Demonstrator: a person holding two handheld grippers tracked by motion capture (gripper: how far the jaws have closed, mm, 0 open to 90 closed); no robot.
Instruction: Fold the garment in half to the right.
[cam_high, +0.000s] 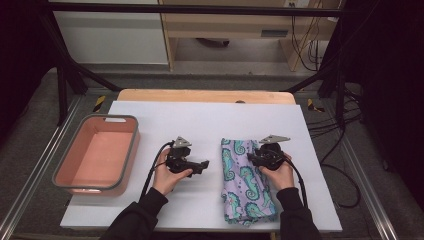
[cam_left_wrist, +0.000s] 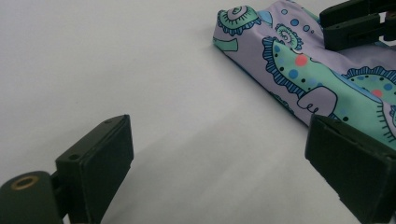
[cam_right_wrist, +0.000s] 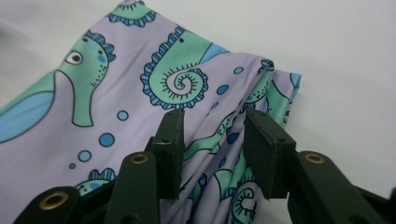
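A folded lilac cloth (cam_high: 245, 182) printed with green seahorses lies on the white table sheet (cam_high: 200, 120), right of centre. My right gripper (cam_high: 254, 159) sits over the cloth's far end. In the right gripper view its jaws (cam_right_wrist: 212, 126) stand partly apart, straddling a raised fold of the cloth (cam_right_wrist: 93, 93) near the far corner, and I see no firm pinch. My left gripper (cam_high: 202, 166) lies just left of the cloth and points toward it. It is wide open (cam_left_wrist: 219, 140) over bare sheet, with the cloth's edge (cam_left_wrist: 317, 79) ahead and the right gripper's jaws (cam_left_wrist: 355, 23) beyond.
A pink basin with a grey rim (cam_high: 131, 150) stands at the left of the table, and nothing lies in it. The wooden table edge (cam_high: 200, 95) runs along the back. Cables (cam_high: 345, 170) trail on the floor to the right.
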